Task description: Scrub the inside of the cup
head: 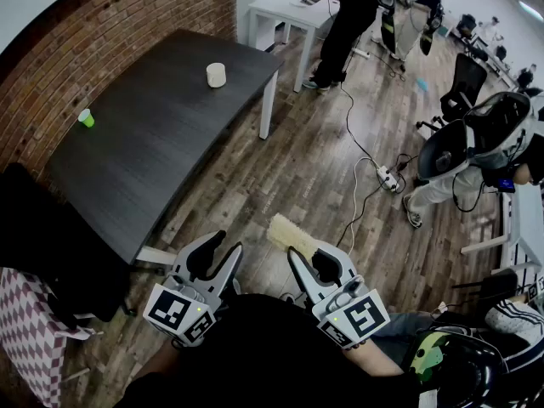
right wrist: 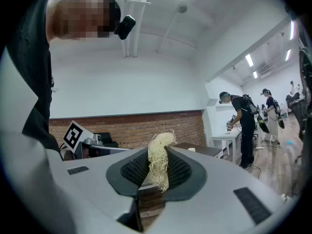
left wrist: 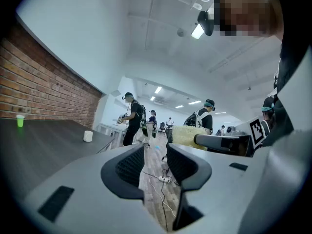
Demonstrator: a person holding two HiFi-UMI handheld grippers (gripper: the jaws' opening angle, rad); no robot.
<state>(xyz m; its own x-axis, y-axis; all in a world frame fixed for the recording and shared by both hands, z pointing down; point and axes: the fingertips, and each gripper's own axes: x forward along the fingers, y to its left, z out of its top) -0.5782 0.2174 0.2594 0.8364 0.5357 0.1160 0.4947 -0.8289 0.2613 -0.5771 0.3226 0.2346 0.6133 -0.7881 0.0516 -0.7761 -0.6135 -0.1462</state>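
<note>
A white cup (head: 216,75) stands upright near the far end of the dark table (head: 161,134), and a small green cup (head: 86,118) stands by its left edge. Both grippers hang over the wooden floor, well short of the table. My left gripper (head: 223,250) is open with nothing between its jaws; its own view shows the white cup (left wrist: 87,136) and the green cup (left wrist: 20,121) far off. My right gripper (head: 306,257) is shut on a pale yellow fibrous scrubber (head: 285,232), whose strands stick up between the pads (right wrist: 160,162).
A brick wall (head: 76,49) runs along the table's left side. A power strip (head: 388,177) with cables lies on the floor. A person stands at a white table (head: 289,11) at the back, and another sits at the right (head: 476,151). A checkered chair (head: 30,321) stands at the lower left.
</note>
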